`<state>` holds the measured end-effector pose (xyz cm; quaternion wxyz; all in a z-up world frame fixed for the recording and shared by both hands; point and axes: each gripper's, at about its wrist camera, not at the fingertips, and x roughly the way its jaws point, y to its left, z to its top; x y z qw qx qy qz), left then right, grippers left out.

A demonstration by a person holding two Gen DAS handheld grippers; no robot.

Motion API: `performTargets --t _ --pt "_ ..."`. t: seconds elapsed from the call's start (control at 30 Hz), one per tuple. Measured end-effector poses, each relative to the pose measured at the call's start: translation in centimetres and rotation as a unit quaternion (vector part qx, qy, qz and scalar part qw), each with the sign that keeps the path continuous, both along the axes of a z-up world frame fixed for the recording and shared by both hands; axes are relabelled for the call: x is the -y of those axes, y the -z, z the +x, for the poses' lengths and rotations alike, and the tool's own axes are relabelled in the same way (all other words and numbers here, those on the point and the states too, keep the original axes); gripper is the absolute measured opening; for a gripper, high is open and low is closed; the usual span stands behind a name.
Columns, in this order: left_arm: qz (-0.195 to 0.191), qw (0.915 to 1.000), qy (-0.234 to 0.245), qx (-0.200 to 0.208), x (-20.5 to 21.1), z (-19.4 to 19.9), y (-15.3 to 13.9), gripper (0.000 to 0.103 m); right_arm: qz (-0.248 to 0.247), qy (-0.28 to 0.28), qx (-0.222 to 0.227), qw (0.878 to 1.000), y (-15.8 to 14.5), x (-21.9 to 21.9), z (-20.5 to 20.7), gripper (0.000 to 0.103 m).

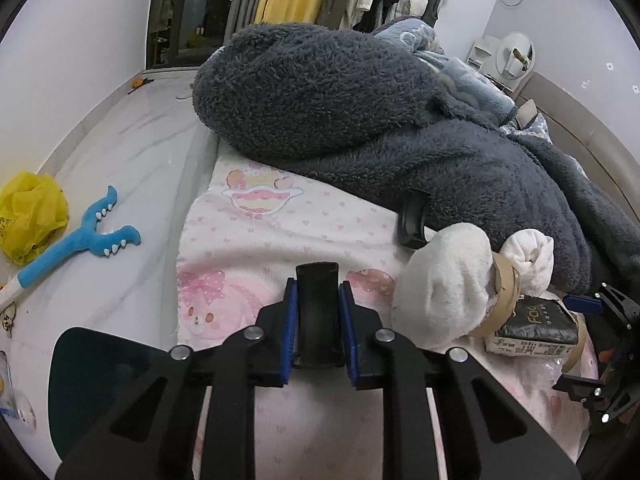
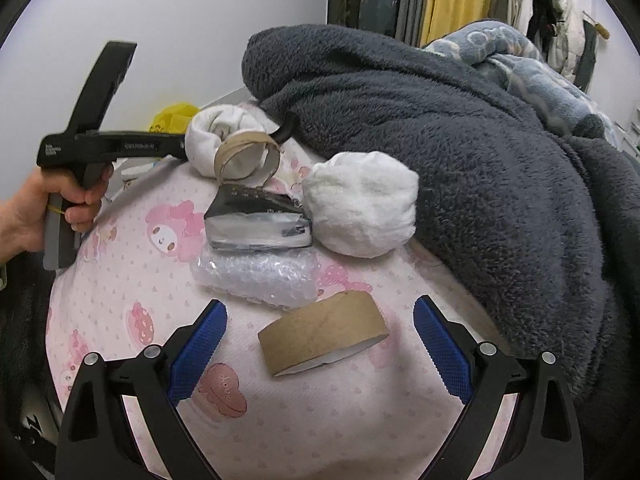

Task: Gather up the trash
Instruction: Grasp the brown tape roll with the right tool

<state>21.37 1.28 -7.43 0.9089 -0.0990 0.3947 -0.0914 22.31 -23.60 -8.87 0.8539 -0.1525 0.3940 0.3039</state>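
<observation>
My left gripper (image 1: 318, 316) is shut on a black curved strap-like handle (image 1: 318, 300), held above the pink patterned bedsheet (image 1: 280, 224). My right gripper (image 2: 320, 344) is open, its blue pads either side of a brown cardboard tape ring (image 2: 324, 332) lying on the sheet. Beyond the ring lie a piece of bubble wrap (image 2: 256, 276), a black tissue pack (image 2: 256, 220), a second cardboard ring (image 2: 248, 156) and two white sock balls (image 2: 362, 208) (image 2: 212, 136). The tissue pack (image 1: 532, 324) and socks (image 1: 444, 280) show at the right of the left wrist view.
A dark grey fleece blanket (image 1: 340, 92) is heaped across the bed behind the items. On the floor to the left lie a yellow plastic bag (image 1: 30, 216) and a blue toy grabber (image 1: 84, 236). A dark blue bin rim (image 1: 100, 380) sits at lower left.
</observation>
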Motion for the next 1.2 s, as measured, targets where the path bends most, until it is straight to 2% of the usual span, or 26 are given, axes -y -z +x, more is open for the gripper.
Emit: performTargets --t 0.03,0.1,0.3,0.5,0.8,0.97,1.2 --pt "0.000 1.0000 0.002 0.001 0.0 -0.1 -0.1 0.022 -0.004 -0.001 -0.001 1.000 0.1 -0.1 0.1 0.093" --pt "0.001 1.0000 0.005 0.004 0.0 -0.3 -0.5 0.022 -0.016 0.001 -0.001 1.000 0.4 -0.4 0.1 0.081" --pt "0.012 0.9996 0.016 0.018 0.4 -1.0 -1.6 0.022 -0.027 0.011 -0.004 1.000 0.4 -0.6 0.2 0.061" --pt "0.038 0.9986 0.008 0.037 0.5 -2.0 -2.9 0.022 -0.021 0.038 -0.003 0.999 0.0 0.2 -0.3 0.059" --pt "0.023 0.9980 -0.003 0.058 -0.7 -3.8 -5.3 0.022 -0.001 0.093 0.025 0.995 -3.3 -0.5 -3.0 0.059" --pt "0.035 0.9970 -0.002 0.069 -1.2 -5.4 -6.3 0.022 0.002 0.119 0.036 0.992 -4.7 -1.0 -4.3 0.059" --pt "0.053 0.9958 0.000 0.074 -2.4 -7.2 -6.7 0.022 0.042 0.167 0.043 0.984 -6.5 -1.8 -6.0 0.059"
